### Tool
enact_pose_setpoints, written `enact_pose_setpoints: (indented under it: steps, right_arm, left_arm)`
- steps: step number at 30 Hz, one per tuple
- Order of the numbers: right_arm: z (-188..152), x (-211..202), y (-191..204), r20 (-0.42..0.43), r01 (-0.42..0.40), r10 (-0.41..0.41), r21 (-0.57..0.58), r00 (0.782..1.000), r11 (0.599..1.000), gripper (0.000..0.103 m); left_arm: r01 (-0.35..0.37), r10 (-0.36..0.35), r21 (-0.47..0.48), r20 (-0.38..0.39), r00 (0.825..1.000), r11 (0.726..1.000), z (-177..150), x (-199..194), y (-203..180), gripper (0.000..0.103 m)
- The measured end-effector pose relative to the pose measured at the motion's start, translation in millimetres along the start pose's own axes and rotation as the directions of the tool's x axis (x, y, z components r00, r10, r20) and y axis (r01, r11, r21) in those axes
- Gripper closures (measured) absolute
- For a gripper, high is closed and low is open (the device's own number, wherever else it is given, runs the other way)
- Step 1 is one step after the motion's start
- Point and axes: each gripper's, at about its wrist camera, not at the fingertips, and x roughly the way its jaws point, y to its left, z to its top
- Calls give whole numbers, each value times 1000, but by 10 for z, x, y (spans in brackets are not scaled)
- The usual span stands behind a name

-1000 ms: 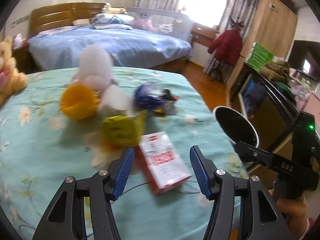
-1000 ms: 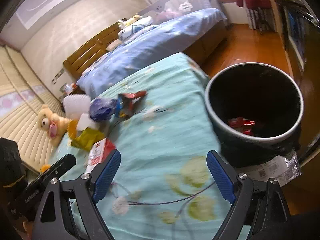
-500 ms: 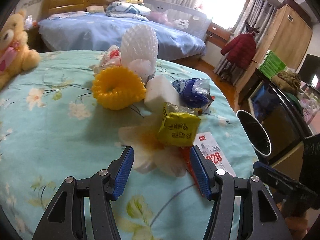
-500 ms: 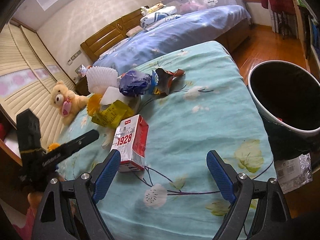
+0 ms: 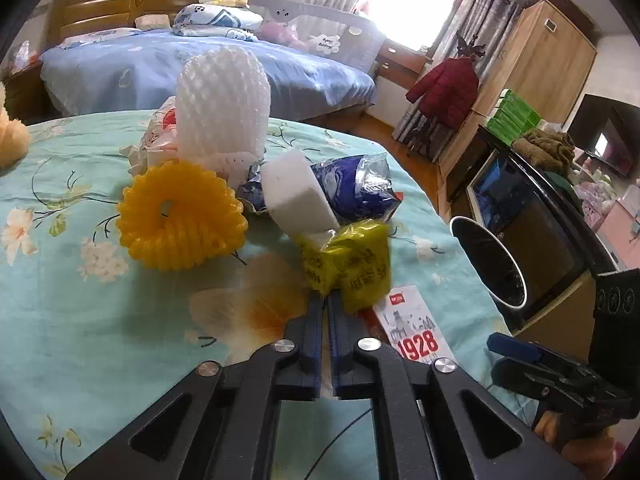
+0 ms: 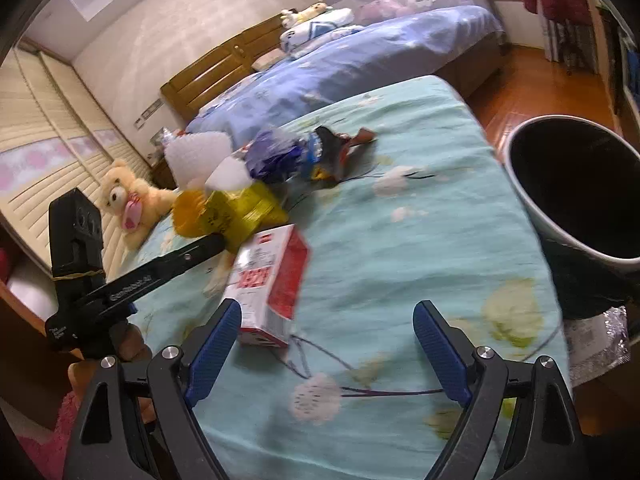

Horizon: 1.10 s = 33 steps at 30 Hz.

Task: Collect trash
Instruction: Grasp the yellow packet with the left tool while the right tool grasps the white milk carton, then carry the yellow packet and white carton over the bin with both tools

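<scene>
My left gripper [image 5: 325,300] is shut on the lower edge of a crumpled yellow wrapper [image 5: 352,264], which also shows in the right wrist view [image 6: 236,212]. A red and white "1928" carton [image 5: 416,332] lies just right of it on the teal flowered bed cover [image 5: 80,320]. My right gripper [image 6: 328,340] is open and empty, low over the cover, with the carton [image 6: 276,280] at its left finger. The black trash bin [image 6: 580,192] stands off the bed's right edge. Behind lie a yellow foam net [image 5: 180,216], a white foam net [image 5: 222,100], a white foam block [image 5: 296,196] and a blue wrapper [image 5: 356,188].
A dark torn wrapper [image 6: 340,148] lies mid-bed. A teddy bear [image 6: 128,200] sits at the bed's far left. A second bed with blue covers [image 5: 200,64], a wardrobe [image 5: 536,64] and a dark cabinet [image 5: 532,216] beside the bin surround the bed.
My left gripper has shut on the yellow wrapper, having been open around it. My right gripper has moved closer to the 1928 carton, still open.
</scene>
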Motion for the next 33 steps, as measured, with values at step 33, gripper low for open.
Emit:
enact_pose_setpoints:
  steps: [33]
  right_arm:
    - [160, -197, -210, 71, 168, -165, -42, 984, 985, 52]
  left_arm:
    - [8, -8, 87, 5, 1000, 996, -259, -244, -465, 103]
